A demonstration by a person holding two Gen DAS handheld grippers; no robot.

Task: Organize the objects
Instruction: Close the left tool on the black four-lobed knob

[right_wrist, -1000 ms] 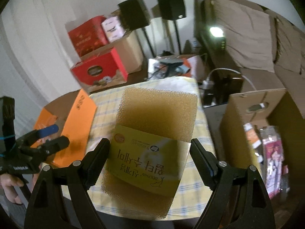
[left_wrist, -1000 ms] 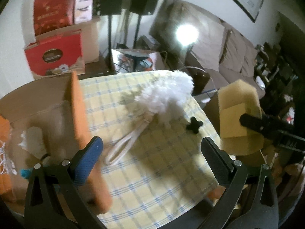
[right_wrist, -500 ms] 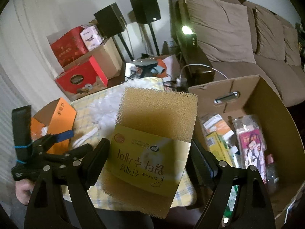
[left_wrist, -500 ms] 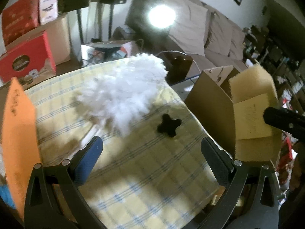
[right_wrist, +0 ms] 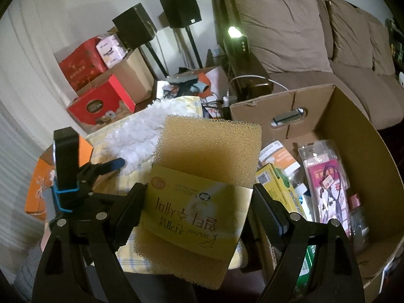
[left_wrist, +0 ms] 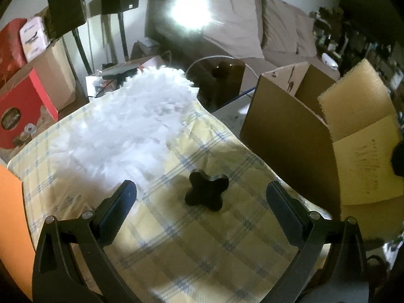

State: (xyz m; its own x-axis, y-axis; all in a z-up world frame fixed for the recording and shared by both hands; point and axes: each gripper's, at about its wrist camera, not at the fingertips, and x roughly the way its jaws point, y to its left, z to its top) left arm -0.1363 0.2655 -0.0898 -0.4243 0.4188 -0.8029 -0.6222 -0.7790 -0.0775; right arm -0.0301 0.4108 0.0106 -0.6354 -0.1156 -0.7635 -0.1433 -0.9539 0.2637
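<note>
Item: left tongs point(left_wrist: 201, 203), spread and empty, angled down over the black knob point(left_wrist: 205, 193) at lower centre on the worktop point(left_wrist: 176, 252). Item: right tongs point(right_wrist: 197, 214) pinching the sponge point(right_wrist: 207, 166), centre frame, short of the cardboard box point(right_wrist: 358, 131) at right. We judged that an early release would miss the box.

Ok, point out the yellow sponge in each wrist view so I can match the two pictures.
Left wrist: the yellow sponge sits at the far right edge, upright, beyond the cardboard box wall.
Right wrist: it fills the lower centre, held between the fingers of the right claw, paper label nearest the camera.
Shared landmark: the white duster on the checked tablecloth, also left of the sponge in the right wrist view.
</note>
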